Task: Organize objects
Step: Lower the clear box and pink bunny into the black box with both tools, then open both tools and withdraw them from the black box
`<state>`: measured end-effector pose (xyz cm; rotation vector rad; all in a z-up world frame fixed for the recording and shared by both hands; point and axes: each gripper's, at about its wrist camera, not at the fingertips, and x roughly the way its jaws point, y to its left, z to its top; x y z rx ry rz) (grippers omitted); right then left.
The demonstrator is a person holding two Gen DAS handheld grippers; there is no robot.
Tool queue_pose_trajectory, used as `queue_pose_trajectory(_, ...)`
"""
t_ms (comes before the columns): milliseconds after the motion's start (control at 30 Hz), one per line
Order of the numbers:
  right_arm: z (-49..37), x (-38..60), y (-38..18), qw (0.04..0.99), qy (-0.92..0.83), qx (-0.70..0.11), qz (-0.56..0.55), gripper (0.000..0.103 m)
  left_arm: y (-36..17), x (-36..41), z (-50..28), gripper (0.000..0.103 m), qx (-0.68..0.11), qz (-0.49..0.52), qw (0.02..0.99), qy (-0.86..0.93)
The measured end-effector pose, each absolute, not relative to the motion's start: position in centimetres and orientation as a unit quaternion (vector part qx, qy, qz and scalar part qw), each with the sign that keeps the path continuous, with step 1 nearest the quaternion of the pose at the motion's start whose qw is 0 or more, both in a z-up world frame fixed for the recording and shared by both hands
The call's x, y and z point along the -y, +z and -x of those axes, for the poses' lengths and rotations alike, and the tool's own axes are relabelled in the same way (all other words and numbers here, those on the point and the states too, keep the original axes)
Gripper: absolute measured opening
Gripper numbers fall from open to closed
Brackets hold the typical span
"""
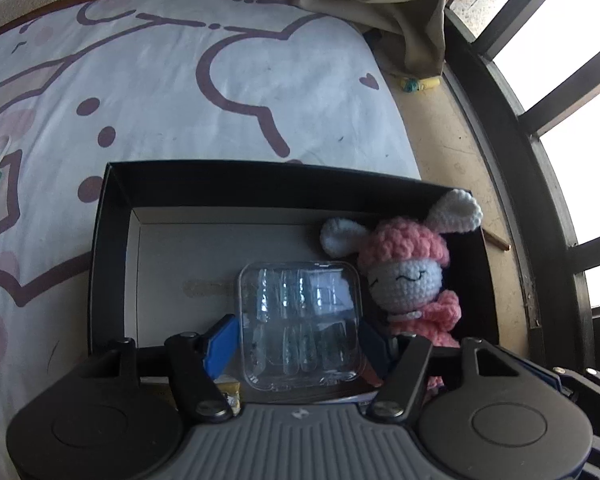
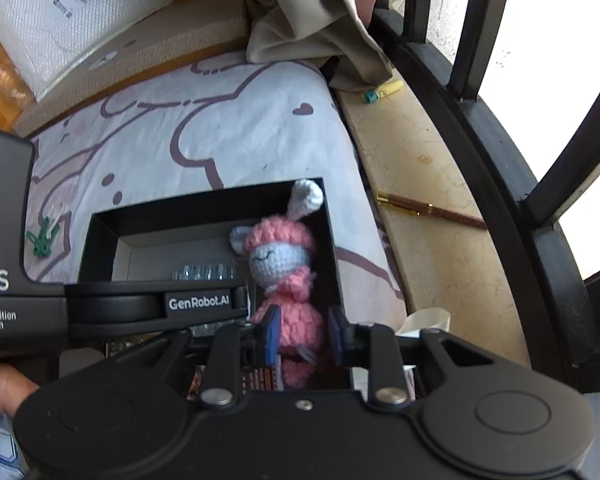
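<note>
Jaws of left gripper (image 1: 298, 346) are pinching clear plastic case (image 1: 299, 326), right gripper (image 2: 303, 334) jaws squeezing crochet bunny (image 2: 286, 280) inside black box (image 2: 100, 232).

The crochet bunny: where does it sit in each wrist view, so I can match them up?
Left wrist: crochet bunny at right of centre, inside the black box, beside the clear plastic case.
Right wrist: bunny at centre, against the box's right wall, its body between the right gripper fingers.
Shared landmark: the heart-print sheet behind the box.
</note>
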<state>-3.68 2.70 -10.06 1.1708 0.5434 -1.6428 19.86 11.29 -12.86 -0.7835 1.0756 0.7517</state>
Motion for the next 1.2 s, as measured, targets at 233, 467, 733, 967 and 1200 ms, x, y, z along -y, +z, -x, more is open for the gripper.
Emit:
queue_pose_trajectory(233,3.6,-2.7,-10.0,0.501,-0.680,-0.227,-0.485,0.026,-12.9,-11.2,-19.7,0.065,-0.484,0.386,0.715,0.323)
queue_pose_trajectory(467,3.6,-2.9,-9.8,0.488,-0.690,-0.215,-0.489,0.026,-11.5,-10.8,-19.6,0.066,-0.479,0.363,0.728,0.330)
queue_pose_trajectory(733,3.5,-3.9,-8.6,0.483,-0.700,-0.198,-0.487,0.027,-7.7,-10.1,-18.6,0.067,-0.457,0.325,0.756,0.339)
queue_pose_trajectory(967,3.3,-5.6,-6.8,0.474,-0.719,-0.175,-0.477,0.027,-5.6,-9.0,-17.3,0.067,-0.463,0.272,0.764,0.358)
queue_pose_trajectory(1200,2.9,-7.3,-5.1,0.468,-0.737,-0.162,-0.459,0.031,-3.7,-8.0,-16.0,0.068,-0.459,0.243,0.769,0.373)
